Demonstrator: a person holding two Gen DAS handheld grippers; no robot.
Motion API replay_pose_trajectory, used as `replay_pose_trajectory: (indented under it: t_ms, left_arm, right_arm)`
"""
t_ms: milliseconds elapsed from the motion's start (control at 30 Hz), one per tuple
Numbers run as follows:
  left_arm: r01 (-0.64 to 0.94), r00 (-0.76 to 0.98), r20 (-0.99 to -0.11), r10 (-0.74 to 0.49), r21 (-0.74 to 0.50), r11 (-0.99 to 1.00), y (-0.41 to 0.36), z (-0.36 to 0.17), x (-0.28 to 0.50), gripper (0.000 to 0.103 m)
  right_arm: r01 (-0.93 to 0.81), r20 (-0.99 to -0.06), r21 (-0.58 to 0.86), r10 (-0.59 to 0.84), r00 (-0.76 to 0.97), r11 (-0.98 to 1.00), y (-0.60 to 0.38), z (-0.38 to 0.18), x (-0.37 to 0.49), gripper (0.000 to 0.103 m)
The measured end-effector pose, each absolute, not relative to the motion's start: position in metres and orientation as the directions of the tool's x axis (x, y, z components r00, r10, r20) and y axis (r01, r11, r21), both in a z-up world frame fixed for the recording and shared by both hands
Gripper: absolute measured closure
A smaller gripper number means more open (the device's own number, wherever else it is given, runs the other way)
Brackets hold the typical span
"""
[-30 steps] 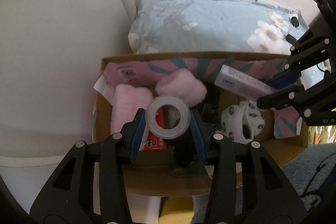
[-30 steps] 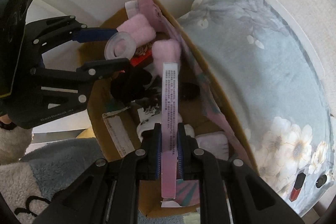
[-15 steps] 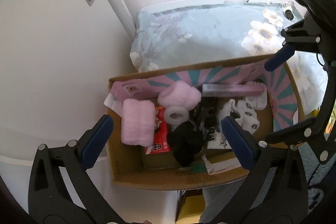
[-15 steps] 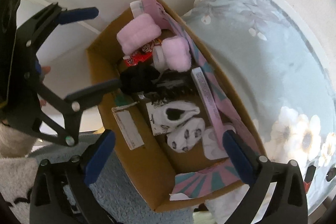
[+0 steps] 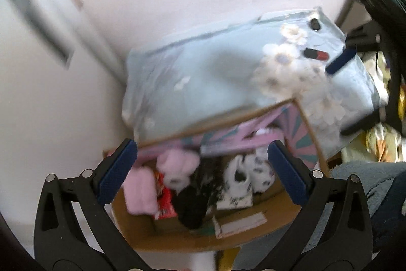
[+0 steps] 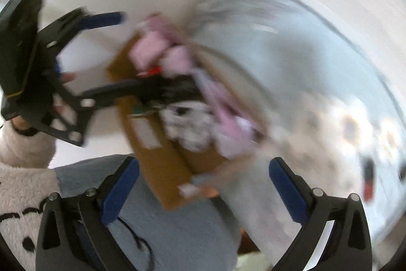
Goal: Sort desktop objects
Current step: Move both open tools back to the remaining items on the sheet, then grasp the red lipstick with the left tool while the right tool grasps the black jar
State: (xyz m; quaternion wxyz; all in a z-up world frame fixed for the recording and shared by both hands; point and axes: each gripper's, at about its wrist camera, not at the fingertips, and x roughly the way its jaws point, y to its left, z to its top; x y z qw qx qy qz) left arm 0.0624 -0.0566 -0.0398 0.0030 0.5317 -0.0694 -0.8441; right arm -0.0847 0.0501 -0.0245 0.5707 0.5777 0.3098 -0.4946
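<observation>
A cardboard box (image 5: 274, 205) with pink patterned flaps holds pink fluffy bundles (image 5: 138, 191), a red packet (image 5: 165, 202), a clear tape roll (image 5: 175, 180), a black cloth (image 5: 190, 207), spotted white socks (image 5: 251, 173) and a long pink carton (image 5: 238, 144). My left gripper (image 5: 203, 173) is open and empty above the box. My right gripper (image 6: 204, 188) is open and empty above the box's near corner (image 6: 162, 169); that view is blurred. A black-and-red lipstick (image 5: 316, 54) lies on the blue floral pillow (image 5: 208, 78).
The pillow stands behind the box against a pale wall. A small black round item (image 5: 315, 24) lies near the pillow's top corner. A grey-blue fluffy rug (image 6: 177, 233) lies in front of the box. The right gripper shows at the far right of the left view (image 5: 340, 60).
Both grippers have opened: the left let go of the tape roll, the right let go of the pink carton, both now in the box. Both have since pulled back and swung towards the pillow.
</observation>
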Motion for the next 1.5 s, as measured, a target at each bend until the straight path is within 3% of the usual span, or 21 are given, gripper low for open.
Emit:
replay_pose_trajectory:
  t_ms: [233, 400, 533, 800, 1100, 1200, 1333, 1433, 1500]
  left_arm:
    - [-0.234, -0.474, -0.880, 0.034, 0.089, -0.968, 0.024, -0.016, 0.007, 0.000]
    - [-0.308, -0.456, -0.883, 0.117, 0.034, -0.951, 0.094, -0.026, -0.040, 0.000]
    - [-0.301, -0.424, -0.898, 0.113, 0.022, -0.953, 0.148, -0.060, -0.076, 0.000]
    - [-0.219, -0.357, -0.932, 0.059, 0.022, -0.975, 0.217, -0.158, -0.127, 0.000]
    - [-0.137, -0.331, -0.944, -0.010, 0.059, -0.989, 0.235, -0.203, -0.154, 0.000]
    - [-0.125, -0.323, -0.946, -0.022, 0.066, -0.990, 0.233, -0.211, -0.157, 0.000]
    - [-0.104, -0.314, -0.949, -0.015, 0.050, -0.993, 0.230, -0.219, -0.160, 0.002]
    - [-0.093, -0.316, -0.948, 0.031, -0.001, -0.996, 0.225, -0.220, -0.159, 0.020]
    - [-0.077, -0.315, -0.947, 0.059, -0.037, -0.996, 0.219, -0.219, -0.159, 0.020]
  right_arm:
    - [0.937, -0.979, 0.112, -0.201, 0.045, -0.332, 0.121, 0.006, -0.190, 0.001]
    - [0.944, -0.980, -0.038, -0.173, -0.100, -0.329, 0.152, 0.007, -0.249, 0.001]
    - [0.957, -0.975, -0.051, -0.195, -0.110, -0.285, 0.166, -0.008, -0.294, 0.001]
    - [0.993, -0.985, -0.041, -0.163, -0.059, -0.113, 0.161, -0.088, -0.350, 0.001]
    - [0.999, -0.994, -0.044, -0.102, -0.043, 0.003, 0.136, -0.147, -0.381, 0.003]
    - [1.000, -0.995, -0.010, -0.097, -0.009, 0.006, 0.132, -0.154, -0.387, 0.011]
    - [0.999, -0.998, -0.022, -0.067, -0.020, 0.029, 0.131, -0.167, -0.387, 0.041]
    - [1.000, -0.998, -0.005, -0.056, -0.005, 0.013, 0.133, -0.172, -0.390, 0.057]
    - [1.000, -0.997, 0.024, -0.077, 0.024, 0.008, 0.136, -0.170, -0.391, 0.069]
